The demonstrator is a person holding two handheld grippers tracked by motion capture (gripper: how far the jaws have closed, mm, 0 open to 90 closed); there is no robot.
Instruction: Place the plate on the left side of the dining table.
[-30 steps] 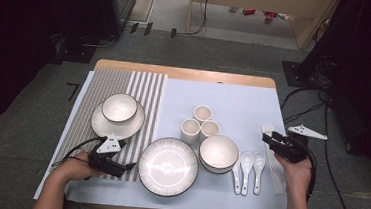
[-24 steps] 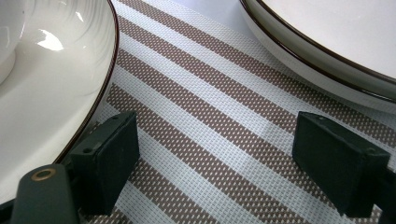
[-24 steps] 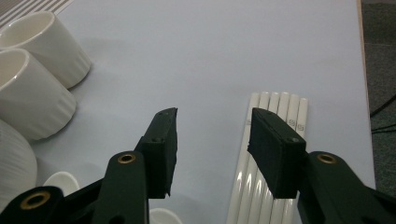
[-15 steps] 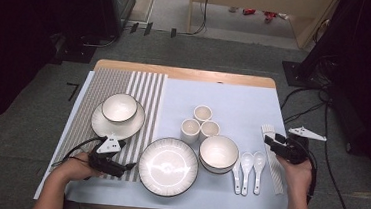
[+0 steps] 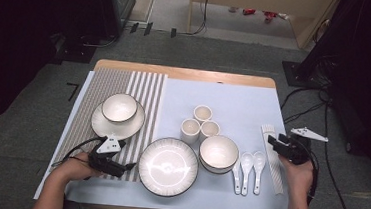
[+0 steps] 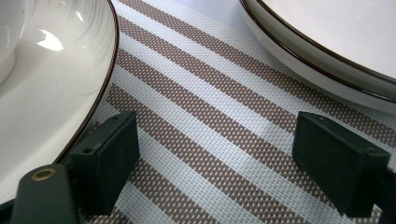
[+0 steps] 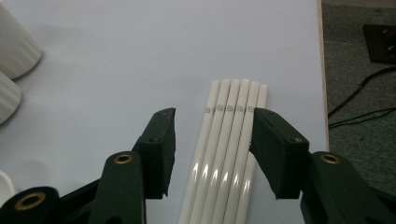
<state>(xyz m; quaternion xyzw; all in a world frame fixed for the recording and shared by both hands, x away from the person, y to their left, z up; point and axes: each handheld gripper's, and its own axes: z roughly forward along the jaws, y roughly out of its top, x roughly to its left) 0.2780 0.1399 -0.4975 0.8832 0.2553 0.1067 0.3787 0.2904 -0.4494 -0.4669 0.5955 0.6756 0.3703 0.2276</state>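
1. The right gripper (image 5: 277, 142) hovered over the chopsticks (image 7: 226, 154) – a row of white sticks that lay side by side on the pale blue mat (image 5: 234, 101), near the right edge of the table (image 5: 186, 73).
2. Its jaws stood about half open, one on each side of the bundle. In the right gripper view the right jaw covered the edge of the outermost stick, and the left jaw was apart from the sticks with bare mat between. I could not tell whether any pad touched a stick; nothing was lifted or clamped.
3. The jaws had just been opening a little, with the chopsticks between them.
4. The far ends of the chopsticks reached beyond the fingertips, and the near ends ran under the gripper.
5. To the left of this gripper lay two white spoons (image 5: 249, 164), and further left a bowl (image 5: 218, 152) and three small cups (image 5: 200, 123).
6. The left gripper (image 5: 129, 166) rested low on the striped mat (image 6: 219, 121), jaws wide open – nothing was between them.
7. In the left gripper view, a saucer (image 6: 51, 93) lay just beside its left jaw and a plate (image 6: 327, 42) was ahead of its right jaw, apart from it.
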